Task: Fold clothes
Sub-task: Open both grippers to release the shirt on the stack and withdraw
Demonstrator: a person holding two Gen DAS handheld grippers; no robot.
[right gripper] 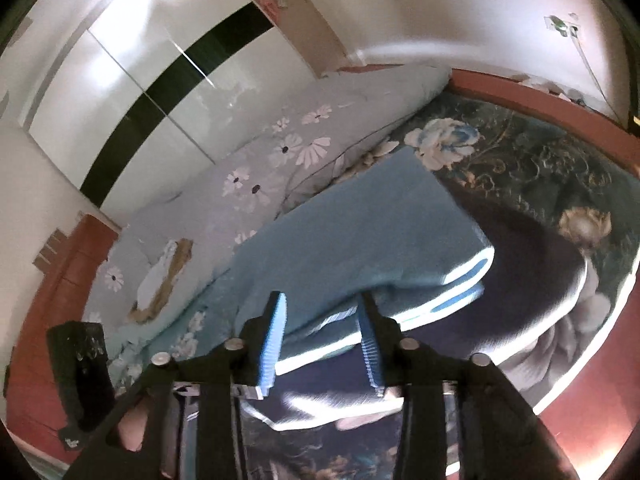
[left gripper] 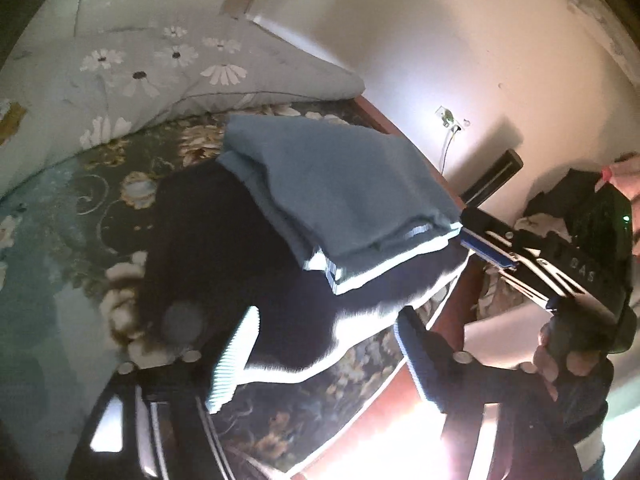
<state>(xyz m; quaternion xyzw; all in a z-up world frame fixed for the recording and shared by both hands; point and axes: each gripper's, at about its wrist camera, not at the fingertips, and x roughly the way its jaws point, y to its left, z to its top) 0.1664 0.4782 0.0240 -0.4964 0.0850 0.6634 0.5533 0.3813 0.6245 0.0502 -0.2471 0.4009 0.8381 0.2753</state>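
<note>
Bedroom, floral bedspread (right gripper: 520,152): a folded blue garment (left gripper: 336,192) lies on a dark garment (left gripper: 240,248) near the bed's edge. My right gripper (right gripper: 324,332), fingers spread, reaches its hem; my left gripper (left gripper: 320,352) is open too. Stacking looks done; next, I judge, smoothing or another piece.

A: Right gripper (right gripper: 322,344), lower centre of its own view: jaws parted, blue pads (right gripper: 272,344) facing.

B: In the left view it enters mid right. Left gripper (left gripper: 320,360): fingers spread wide along the bottom, one finger (left gripper: 424,360) lower right.
</note>
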